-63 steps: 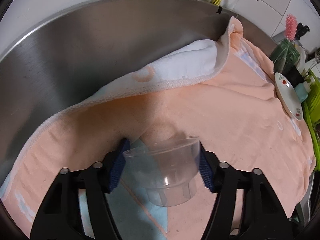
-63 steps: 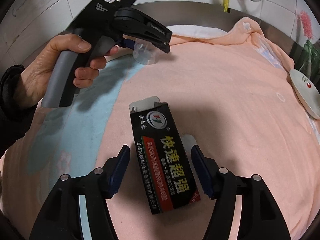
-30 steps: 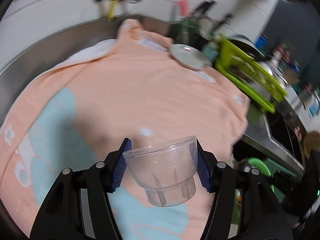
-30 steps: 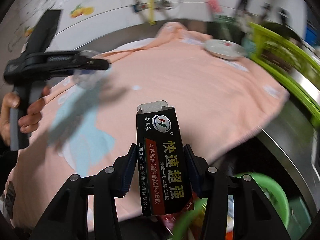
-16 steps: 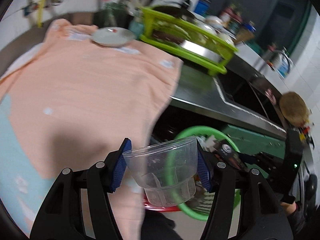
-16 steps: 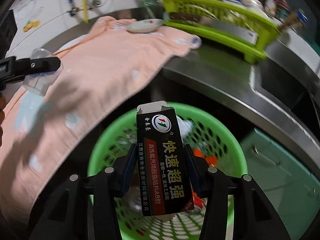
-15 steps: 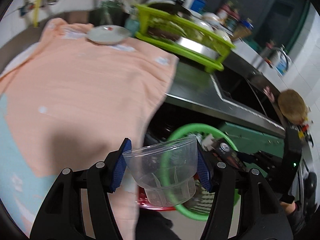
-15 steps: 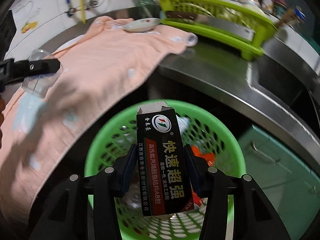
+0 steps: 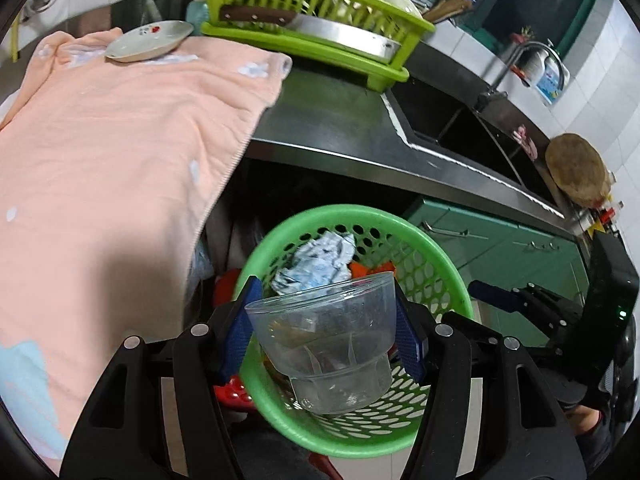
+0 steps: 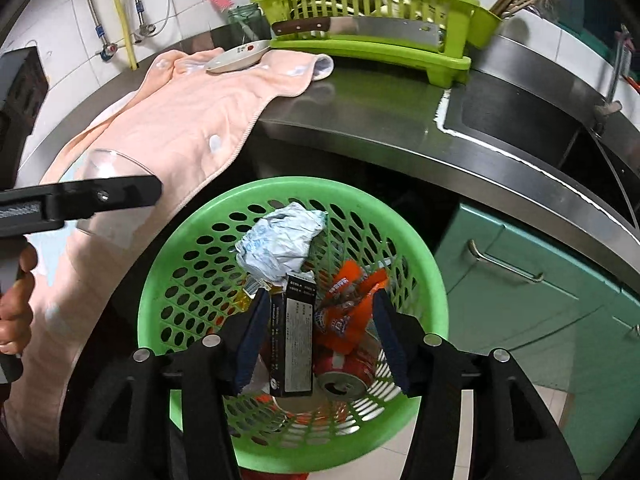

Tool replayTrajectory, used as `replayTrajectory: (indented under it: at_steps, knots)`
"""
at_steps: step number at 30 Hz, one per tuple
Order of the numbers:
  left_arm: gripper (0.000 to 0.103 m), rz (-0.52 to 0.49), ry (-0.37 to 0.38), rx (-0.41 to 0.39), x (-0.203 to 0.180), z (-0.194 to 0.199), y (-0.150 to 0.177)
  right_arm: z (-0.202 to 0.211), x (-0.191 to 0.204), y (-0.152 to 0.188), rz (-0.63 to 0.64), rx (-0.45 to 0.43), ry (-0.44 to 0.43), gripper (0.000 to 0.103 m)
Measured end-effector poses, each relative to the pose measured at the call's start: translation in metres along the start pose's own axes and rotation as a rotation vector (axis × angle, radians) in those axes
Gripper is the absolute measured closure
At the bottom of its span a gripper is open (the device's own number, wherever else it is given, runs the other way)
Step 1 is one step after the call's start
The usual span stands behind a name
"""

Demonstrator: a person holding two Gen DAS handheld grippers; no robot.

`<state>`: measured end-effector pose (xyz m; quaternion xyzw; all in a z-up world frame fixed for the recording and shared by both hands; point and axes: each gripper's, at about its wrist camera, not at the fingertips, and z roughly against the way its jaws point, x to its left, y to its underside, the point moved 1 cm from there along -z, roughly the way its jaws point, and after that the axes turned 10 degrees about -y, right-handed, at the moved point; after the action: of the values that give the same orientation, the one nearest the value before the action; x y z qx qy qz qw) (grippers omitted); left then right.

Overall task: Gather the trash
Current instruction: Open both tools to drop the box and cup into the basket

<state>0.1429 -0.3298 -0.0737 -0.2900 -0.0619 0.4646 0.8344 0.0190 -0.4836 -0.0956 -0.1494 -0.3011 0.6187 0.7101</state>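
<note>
Both grippers hang over the green basket, one gripping a cup, the other spread wide.

The left gripper (image 9: 328, 328) is clamped on a clear plastic cup (image 9: 326, 332), upright between its blue pads, above the near rim of the basket (image 9: 432, 248). The right gripper (image 10: 320, 332) stands apart with nothing between its fingers; straight below it a black box (image 10: 296, 344) lies in the basket beside a crumpled wrapper (image 10: 280, 244), orange packets (image 10: 352, 304) and a can (image 10: 344, 376). A peach towel (image 9: 100, 140) covers the counter to the left.
</note>
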Motion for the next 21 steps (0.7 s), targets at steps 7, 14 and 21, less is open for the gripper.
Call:
replayTrajectory:
  at_steps: [7, 14, 21]
  knots:
    - [0.04, -0.015, 0.005, 0.035, -0.014, -0.012, 0.002, 0.011, -0.005, 0.005, -0.005, -0.024, -0.002, 0.044]
    - [0.04, -0.026, 0.001, 0.051, -0.018, -0.016, 0.004, 0.017, -0.003, 0.008, -0.011, -0.045, -0.015, 0.04]
    - [0.039, -0.034, -0.002, 0.051, -0.018, -0.012, 0.009, 0.02, 0.003, 0.012, -0.02, -0.058, -0.029, 0.04]
